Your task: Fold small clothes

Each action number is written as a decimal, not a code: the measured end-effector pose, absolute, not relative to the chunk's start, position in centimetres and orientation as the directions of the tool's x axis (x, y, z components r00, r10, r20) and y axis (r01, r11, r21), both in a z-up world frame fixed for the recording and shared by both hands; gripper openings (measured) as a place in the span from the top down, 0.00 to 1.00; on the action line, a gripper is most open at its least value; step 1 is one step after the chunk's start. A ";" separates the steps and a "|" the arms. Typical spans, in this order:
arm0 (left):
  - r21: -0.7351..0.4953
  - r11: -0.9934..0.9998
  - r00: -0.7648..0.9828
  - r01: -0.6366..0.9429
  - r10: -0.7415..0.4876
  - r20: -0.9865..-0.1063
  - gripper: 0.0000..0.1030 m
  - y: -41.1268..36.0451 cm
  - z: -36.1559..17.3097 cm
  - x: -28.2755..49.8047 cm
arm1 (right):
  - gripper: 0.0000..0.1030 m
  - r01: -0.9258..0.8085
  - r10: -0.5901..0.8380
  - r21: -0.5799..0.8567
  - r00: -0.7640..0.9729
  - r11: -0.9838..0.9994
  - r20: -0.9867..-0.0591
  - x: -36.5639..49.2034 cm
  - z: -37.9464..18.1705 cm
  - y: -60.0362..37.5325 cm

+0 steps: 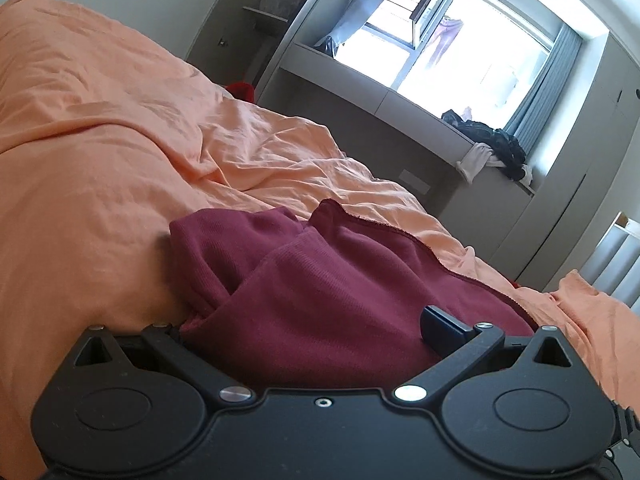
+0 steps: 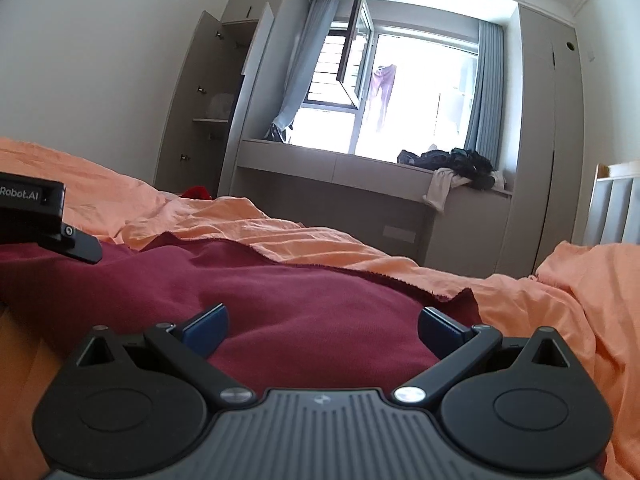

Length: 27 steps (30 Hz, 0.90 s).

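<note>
A maroon knit garment [image 1: 320, 280] lies crumpled on the orange bedsheet [image 1: 100, 140]. My left gripper [image 1: 312, 332] is open and pushed low into it. Its right finger [image 1: 440, 326] shows, while a fold of the cloth hides the left one. In the right wrist view the same garment [image 2: 300, 312] spreads flatter, its raw edge toward the window. My right gripper [image 2: 322, 328] stands open over the cloth, both blue fingertips [image 2: 206, 328] bare and holding nothing. The left gripper's black housing [image 2: 32, 208] juts in at the left edge, above the garment.
Rumpled orange bedding [image 2: 580, 300] surrounds the garment. Beyond the bed are a grey window bench [image 2: 360, 168] with a pile of dark and white clothes [image 2: 460, 168], an open wardrobe [image 2: 216, 100], a red item [image 2: 196, 192] past the bed, and a white slatted frame [image 2: 616, 208] at right.
</note>
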State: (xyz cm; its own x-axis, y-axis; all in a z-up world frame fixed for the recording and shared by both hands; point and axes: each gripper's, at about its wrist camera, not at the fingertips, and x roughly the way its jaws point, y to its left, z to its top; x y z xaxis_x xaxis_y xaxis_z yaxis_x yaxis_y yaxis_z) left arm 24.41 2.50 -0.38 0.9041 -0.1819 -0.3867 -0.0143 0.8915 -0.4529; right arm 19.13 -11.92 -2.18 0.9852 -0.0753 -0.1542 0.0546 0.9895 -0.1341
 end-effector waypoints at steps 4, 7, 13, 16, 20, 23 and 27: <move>-0.436 0.900 0.905 -0.004 -0.183 -0.385 0.00 2.4 -0.5 24.1 | 0.00 0.052 -0.067 -0.096 0.985 0.994 -0.162 19.2 -2.5 -12.3; -0.436 0.900 0.904 0.002 -0.189 -0.384 0.00 2.5 -0.6 24.1 | 0.00 0.063 -0.079 -0.109 0.986 0.992 -0.148 19.1 -2.7 -12.1; -0.436 0.900 0.904 0.013 -0.197 -0.379 0.00 2.6 -0.7 24.1 | 0.00 0.079 -0.094 -0.117 0.987 0.990 -0.131 18.9 -3.0 -11.9; -0.436 0.900 0.905 0.016 -0.199 -0.377 0.00 2.6 -0.8 24.0 | 0.00 0.080 -0.095 -0.119 0.987 0.990 -0.127 18.8 -3.1 -11.7; -0.437 0.899 0.903 0.013 -0.199 -0.382 0.00 2.6 -0.7 24.1 | 0.00 0.083 -0.098 -0.127 0.988 0.988 -0.121 18.8 -3.3 -11.6; -0.458 0.889 0.896 0.016 -0.216 -0.388 0.00 3.0 -0.6 24.3 | 0.00 0.084 -0.099 -0.129 0.988 0.988 -0.118 18.7 -3.5 -11.6; -0.528 0.849 0.888 0.004 -0.246 -0.389 0.03 4.1 -0.2 24.7 | 0.00 0.085 -0.100 -0.129 0.988 0.988 -0.120 18.6 -3.5 -11.6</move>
